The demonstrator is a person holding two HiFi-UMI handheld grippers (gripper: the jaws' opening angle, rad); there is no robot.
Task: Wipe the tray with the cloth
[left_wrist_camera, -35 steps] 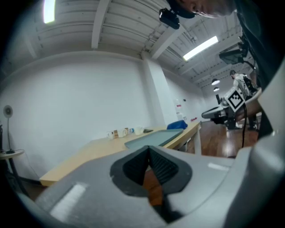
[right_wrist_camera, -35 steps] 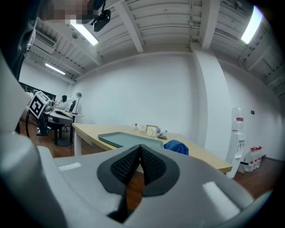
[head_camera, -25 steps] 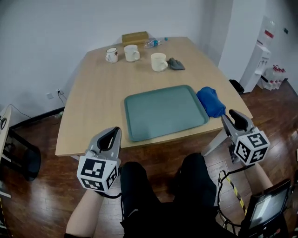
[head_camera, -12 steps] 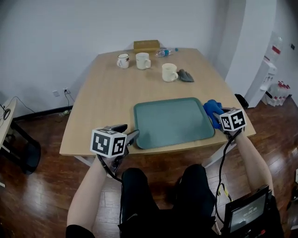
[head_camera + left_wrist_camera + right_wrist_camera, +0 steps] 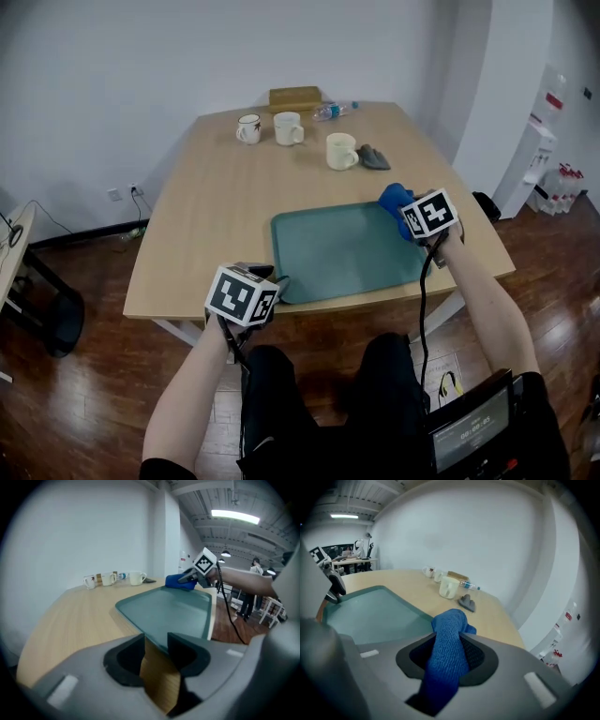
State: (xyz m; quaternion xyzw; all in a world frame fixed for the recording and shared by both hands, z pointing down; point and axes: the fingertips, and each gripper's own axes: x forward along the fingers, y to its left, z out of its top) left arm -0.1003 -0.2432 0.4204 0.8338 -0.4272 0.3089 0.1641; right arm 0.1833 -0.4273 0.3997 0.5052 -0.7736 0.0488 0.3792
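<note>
Up top, head view, right gripper (image 5: 405,206) is holding the cloth (image 5: 390,195) at the tray's (image 5: 347,253) far right corner; left gripper view, left gripper (image 5: 157,644), jaws just closing yet apart, is straddling the near corner; right gripper view, jaws, just closing, are pinching cloth, tray lying left.

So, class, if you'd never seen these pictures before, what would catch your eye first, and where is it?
First, the bright blue cloth, pinched in the right gripper, whose jaws have just been closing on it, at the far right corner of the green tray. Next, the left gripper at the tray's near left corner: its jaws stand apart, though they have just been closing, with that corner at their tips.
</note>
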